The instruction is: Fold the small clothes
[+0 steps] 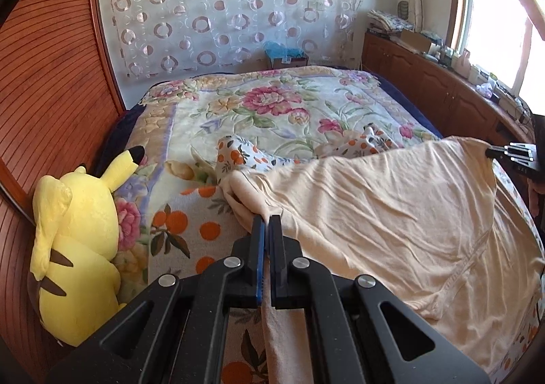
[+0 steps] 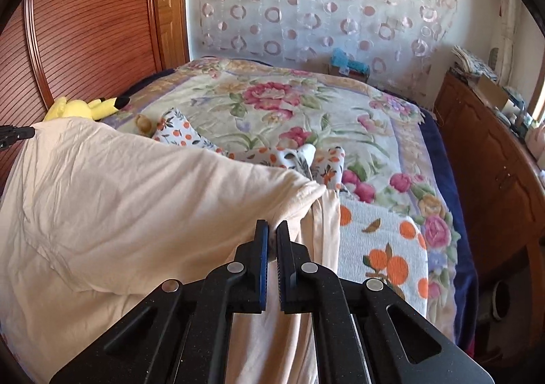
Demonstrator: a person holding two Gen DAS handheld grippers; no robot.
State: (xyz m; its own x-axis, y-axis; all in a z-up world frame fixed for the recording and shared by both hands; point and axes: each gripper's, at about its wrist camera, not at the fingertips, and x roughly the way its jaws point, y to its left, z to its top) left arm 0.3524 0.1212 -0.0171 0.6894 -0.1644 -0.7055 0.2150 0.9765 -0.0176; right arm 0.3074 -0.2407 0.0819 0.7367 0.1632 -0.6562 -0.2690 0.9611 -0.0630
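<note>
Both grippers' jaws, left [image 1: 267, 219] and right [image 2: 271, 225], pinch the peach garment [image 1: 391, 213].

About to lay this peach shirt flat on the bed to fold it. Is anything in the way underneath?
Yes. An orange-print garment lies under the peach shirt, which both the left gripper and right gripper pinch. The plush toy sits off to the side, clear.

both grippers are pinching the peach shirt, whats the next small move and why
Probably lift both together and carry the held edge forward. The left hand-held gripper and right hand-held gripper are each shut on a corner of the peach shirt, stretched between them over the orange-print cloth.
</note>
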